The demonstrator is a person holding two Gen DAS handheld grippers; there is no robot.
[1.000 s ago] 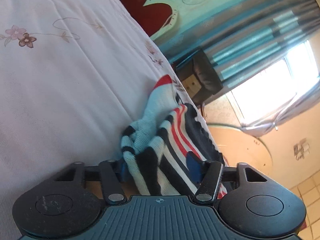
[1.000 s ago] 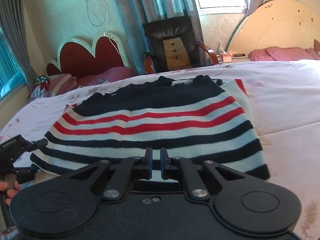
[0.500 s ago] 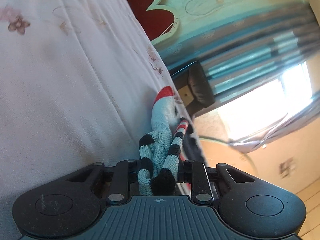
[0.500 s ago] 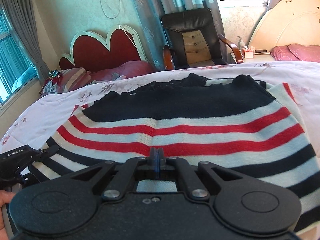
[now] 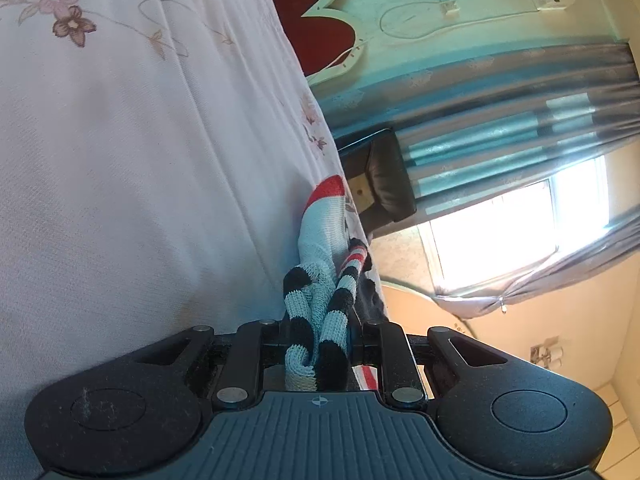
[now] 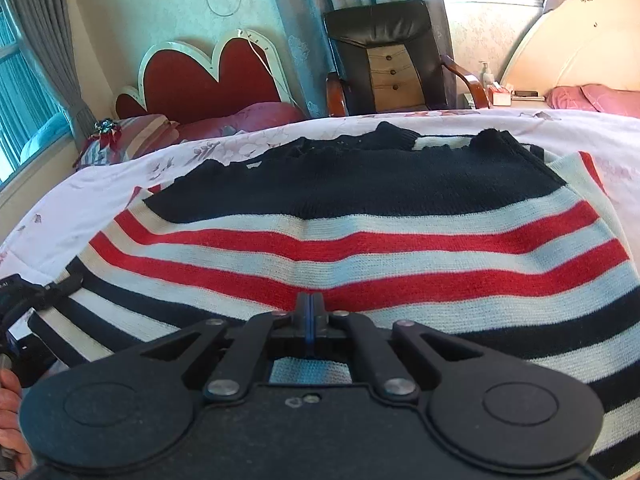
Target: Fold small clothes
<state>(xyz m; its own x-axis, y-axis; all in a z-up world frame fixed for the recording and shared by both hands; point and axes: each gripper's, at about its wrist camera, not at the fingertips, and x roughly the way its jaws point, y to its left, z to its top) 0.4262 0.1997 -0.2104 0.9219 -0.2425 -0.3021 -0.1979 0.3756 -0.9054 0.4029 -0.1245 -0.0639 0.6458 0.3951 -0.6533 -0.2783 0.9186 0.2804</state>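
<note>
Both tongs grip the near hem of a striped sweater (image 6: 360, 216) on the bed (image 5: 120, 160): left tongs (image 5: 316, 340) pinch bunched knit, right tongs (image 6: 309, 308) pinch the hem. Next, probably lift together and fold away.

bright daylight | window (image 5: 496, 236) glare (blown out) | fisheye-bent edges

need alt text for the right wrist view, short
The right tool, closed, rests on the near edge of a navy, red and white striped knit garment spread on a floral white bedsheet. Behind stand a red headboard and black armchair.
</note>
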